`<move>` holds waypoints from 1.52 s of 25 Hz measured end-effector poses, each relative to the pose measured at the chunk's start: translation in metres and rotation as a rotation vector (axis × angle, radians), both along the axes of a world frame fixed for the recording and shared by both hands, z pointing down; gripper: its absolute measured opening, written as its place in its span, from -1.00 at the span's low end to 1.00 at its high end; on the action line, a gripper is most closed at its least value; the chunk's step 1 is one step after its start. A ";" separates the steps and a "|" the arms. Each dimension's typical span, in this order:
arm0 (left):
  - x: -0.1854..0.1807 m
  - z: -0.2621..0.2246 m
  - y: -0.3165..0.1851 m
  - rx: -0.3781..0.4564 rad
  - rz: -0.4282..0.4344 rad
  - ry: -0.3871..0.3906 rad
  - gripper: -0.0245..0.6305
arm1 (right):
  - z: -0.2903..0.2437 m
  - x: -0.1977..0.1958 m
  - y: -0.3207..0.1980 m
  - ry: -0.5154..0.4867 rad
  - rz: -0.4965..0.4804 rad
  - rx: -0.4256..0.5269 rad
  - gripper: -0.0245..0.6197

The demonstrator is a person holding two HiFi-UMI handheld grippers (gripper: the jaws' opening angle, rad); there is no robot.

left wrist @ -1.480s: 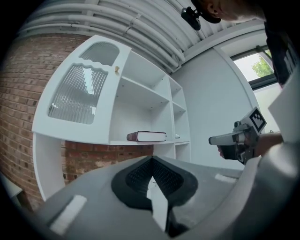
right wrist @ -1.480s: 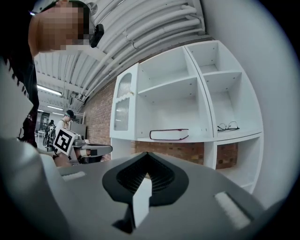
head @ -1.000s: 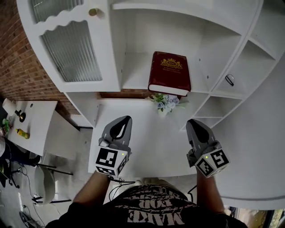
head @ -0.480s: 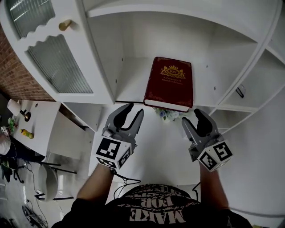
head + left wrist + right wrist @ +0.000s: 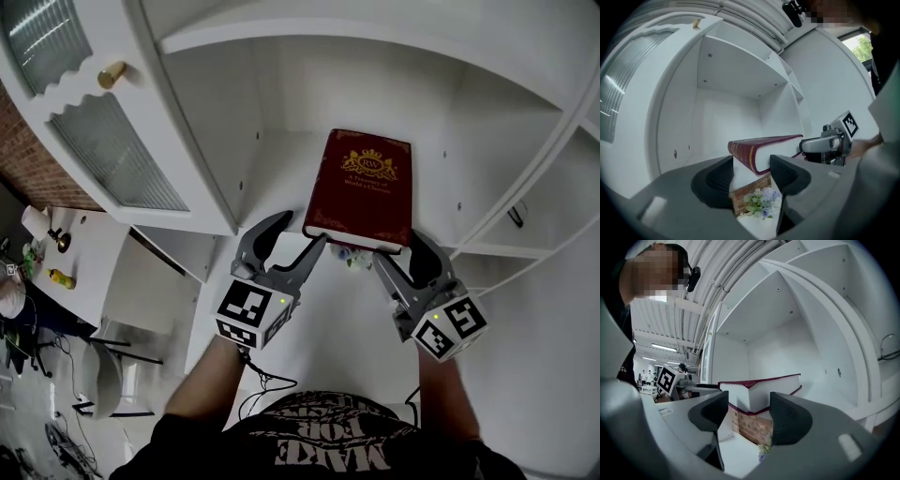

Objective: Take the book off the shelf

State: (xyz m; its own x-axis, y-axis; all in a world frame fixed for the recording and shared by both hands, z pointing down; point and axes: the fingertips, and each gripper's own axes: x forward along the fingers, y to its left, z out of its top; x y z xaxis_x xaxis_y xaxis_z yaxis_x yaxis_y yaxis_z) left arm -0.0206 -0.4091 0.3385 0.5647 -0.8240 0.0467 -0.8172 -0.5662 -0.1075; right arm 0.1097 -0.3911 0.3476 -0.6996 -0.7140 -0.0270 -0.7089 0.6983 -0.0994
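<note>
Dark red hardback book (image 5: 361,187), flat on white shelf (image 5: 272,183), near edge at the lip; left gripper (image 5: 298,232) and right gripper (image 5: 398,249) both agape, a near corner between each pair unpressed, the right's jaws just opened; hazard: shallow corner grips could tip it onto the flower posy (image 5: 354,258) below.

Both are held out level, side by side: left gripper (image 5: 298,234) jaws spread wide, right gripper (image 5: 401,255) jaws just opening, nothing gripped in either.

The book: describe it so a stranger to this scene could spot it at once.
Find the white shelf unit. In its middle compartment the book lies flat. It is dark red with a gold crest, unlike the pale flowers below.
</note>
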 end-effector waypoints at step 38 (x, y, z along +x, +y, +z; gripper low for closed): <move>0.008 0.043 0.071 -0.058 0.046 -0.022 -0.43 | 0.012 0.005 0.047 -0.389 -0.114 -0.264 0.03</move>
State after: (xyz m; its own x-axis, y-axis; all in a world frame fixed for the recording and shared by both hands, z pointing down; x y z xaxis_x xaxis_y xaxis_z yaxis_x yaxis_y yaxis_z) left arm -0.0130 -0.3386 0.3820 0.5999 -0.7930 0.1061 -0.7883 -0.6086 -0.0908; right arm 0.1145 -0.3444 0.3599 -0.7478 -0.6511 -0.1302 -0.5045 0.6846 -0.5262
